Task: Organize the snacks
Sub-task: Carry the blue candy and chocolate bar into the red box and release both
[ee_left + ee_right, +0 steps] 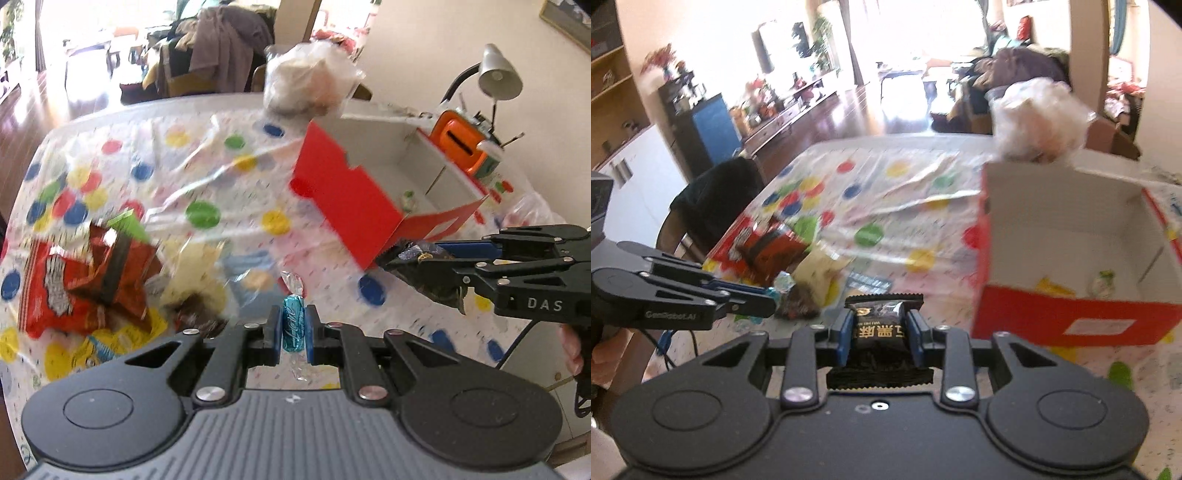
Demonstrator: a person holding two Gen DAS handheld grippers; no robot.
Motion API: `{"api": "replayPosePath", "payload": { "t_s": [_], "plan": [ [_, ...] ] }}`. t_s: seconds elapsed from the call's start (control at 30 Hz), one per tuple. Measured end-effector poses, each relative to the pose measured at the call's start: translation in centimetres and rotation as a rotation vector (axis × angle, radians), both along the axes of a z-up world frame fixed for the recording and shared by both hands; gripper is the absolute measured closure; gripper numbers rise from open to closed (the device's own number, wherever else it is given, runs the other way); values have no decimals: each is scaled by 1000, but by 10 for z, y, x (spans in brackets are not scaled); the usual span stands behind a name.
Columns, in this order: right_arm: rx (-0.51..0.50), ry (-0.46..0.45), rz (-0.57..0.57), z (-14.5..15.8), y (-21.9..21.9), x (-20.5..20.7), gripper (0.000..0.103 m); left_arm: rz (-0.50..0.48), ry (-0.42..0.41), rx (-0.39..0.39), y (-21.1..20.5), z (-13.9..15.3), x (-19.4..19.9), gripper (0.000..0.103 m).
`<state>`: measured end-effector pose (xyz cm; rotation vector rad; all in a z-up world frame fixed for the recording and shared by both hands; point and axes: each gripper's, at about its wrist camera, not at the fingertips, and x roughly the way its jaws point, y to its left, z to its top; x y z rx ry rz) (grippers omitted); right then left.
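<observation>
Two grips in play; from the left wrist, left gripper [291, 328] pinched tight on a blue twist-wrapped candy [293, 325], crinkly foil with clear cellophane ends, held above the dotted plastic tablecloth [207, 155], red cardboard box [343, 206] ahead to the right. From the right wrist, right gripper [880, 330] clamped on a black snack packet [880, 325] with serrated seams, just short of the box's near wall. Best carried clear over the box rim, lowered into a white compartment, released one at a time; slick wrappers likely to slip.
</observation>
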<state>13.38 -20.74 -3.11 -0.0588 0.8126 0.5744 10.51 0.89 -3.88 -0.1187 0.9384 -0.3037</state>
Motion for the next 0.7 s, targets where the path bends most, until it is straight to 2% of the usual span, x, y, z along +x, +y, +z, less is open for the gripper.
{"api": "replayPosePath", "payload": {
  "t_s": [0.4,0.7],
  "plan": [
    [11,-112,-122,34,-58,27,73,-58,-121,-7,-68,53,37,91],
    [9,-133,-196,40,-113,69,73,-84,-125,-22,-128,64,78,91]
  ]
}}
